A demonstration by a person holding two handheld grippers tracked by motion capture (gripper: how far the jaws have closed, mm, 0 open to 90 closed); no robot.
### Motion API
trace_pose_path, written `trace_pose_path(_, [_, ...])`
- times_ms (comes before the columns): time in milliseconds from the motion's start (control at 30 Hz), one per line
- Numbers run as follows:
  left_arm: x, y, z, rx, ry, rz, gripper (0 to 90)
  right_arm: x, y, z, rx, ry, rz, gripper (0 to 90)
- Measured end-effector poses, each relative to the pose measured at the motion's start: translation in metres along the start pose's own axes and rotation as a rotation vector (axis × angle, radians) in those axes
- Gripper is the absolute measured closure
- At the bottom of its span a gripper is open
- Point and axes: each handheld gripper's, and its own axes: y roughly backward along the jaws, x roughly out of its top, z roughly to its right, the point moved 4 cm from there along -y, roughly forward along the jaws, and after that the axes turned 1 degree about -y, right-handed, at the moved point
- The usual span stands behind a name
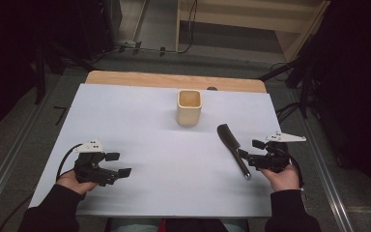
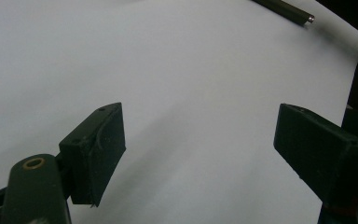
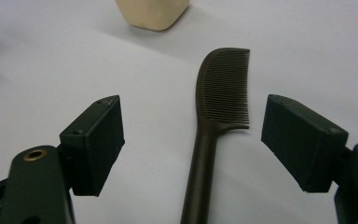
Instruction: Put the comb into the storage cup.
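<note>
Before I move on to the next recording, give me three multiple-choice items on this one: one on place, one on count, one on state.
1. Where does the dark brown plastic comb lie?
A. inside the cup
B. flat on the white table sheet, between the right gripper's jaws
C. under the left gripper

2. How many cream square-mouthed cups stand on the sheet?
A. one
B. two
C. three

3. How do the left gripper's jaws stand?
A. shut on the comb
B. shut on nothing
C. open, with nothing between them

Answers: 1 B, since the right gripper view shows the comb's handle running up between the spread jaws, untouched. 2 A, since the high view shows a single cup at the far middle. 3 C, since the left gripper view shows bare sheet between the parted jaws.
</note>
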Motion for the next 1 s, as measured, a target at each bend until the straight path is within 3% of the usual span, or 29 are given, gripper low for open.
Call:
trace_pose_path(400, [0.004,0.002,-0.003,-0.002,0.002,0.014,17.0,-0.006,-0.002,0.005,-0.05,-0.028,0.0,20.8])
trace_pose_path(600, [0.007,-0.003,-0.003,-0.011,-0.005,0.009,17.0,-0.014,-0.004,0.007,-0.054,-0.07,0.007,22.2])
trace_pose_path(933, [0.01,-0.004,-0.004,-0.013,0.0,0.01,18.0,-0.028,-0.017,0.001,-0.089,-0.018,-0.049,23.4])
trace_pose_path(1000, [0.01,-0.005,-0.004,-0.013,-0.002,0.011,18.0,-0.03,-0.017,0.001,-0.086,-0.027,-0.052,23.9])
